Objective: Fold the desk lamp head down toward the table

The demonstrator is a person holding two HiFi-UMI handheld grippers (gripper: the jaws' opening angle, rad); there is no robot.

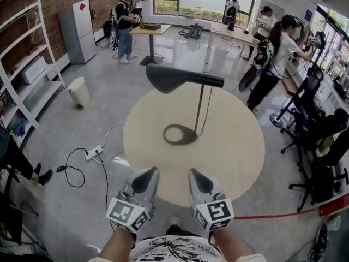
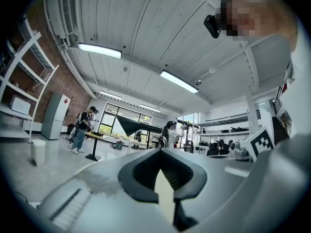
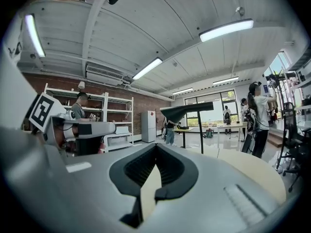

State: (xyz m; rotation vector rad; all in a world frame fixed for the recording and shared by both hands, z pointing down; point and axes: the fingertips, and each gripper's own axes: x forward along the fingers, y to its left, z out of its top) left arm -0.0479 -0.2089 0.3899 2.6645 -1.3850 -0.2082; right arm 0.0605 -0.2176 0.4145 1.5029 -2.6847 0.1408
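Not begun: lamp head (image 1: pixel 173 78) level, upper centre. Your left hand-held gripper (image 1: pixel 146 178) and right hand-held gripper (image 1: pixel 197 179) sit closed, empty, bottom centre. Next: reach the head.

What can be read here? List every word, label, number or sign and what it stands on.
No legible words or numbers in any view.
Red sticker on the fridge: too small to read.
Left marker cube and right marker cube: square code patterns only, no letters.
Shirt print: blurred, unreadable.
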